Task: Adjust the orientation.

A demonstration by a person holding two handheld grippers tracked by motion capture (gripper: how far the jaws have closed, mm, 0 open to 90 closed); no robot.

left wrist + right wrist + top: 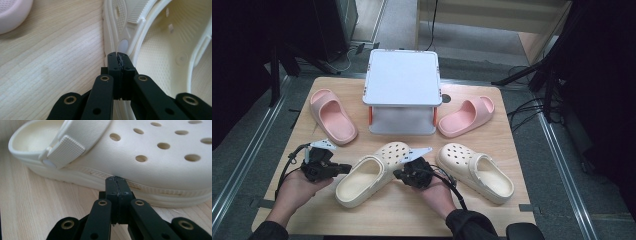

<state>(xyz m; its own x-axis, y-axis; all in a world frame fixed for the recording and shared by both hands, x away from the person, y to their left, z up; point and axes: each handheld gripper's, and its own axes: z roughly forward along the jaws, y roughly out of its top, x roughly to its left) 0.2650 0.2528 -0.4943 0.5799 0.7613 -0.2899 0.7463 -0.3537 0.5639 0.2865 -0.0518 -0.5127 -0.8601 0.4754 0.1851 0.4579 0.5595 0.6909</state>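
Nearest the high camera, at the near edge of the tabletop [312, 85], I note both hands with their tools. My left gripper [346, 168] sits toward the near left corner, its jaws pressed fully together with nothing between them; in the left gripper view the tips [117, 55] lie against the heel-side rim of the left cream clog [369, 177], beside the round strap rivet. My right gripper [398, 174] sits near the middle of the near edge, jaws likewise closed flat on each other and empty; in the right gripper view the tips [115, 180] meet the sole edge of that clog [140, 152], below its perforated upper, though I cannot tell whether they press on it or merely stand against it. This clog lies diagonally between the two tools, toe pointing toward the far edge. A second cream clog [477, 170] rests toward the near right corner, apart from both tools. A pink slide [331, 116] lies along the left edge and another pink slide [467, 116] toward the right edge. A white two-tier stand [402, 77] occupies the middle of the far edge, between the slides.
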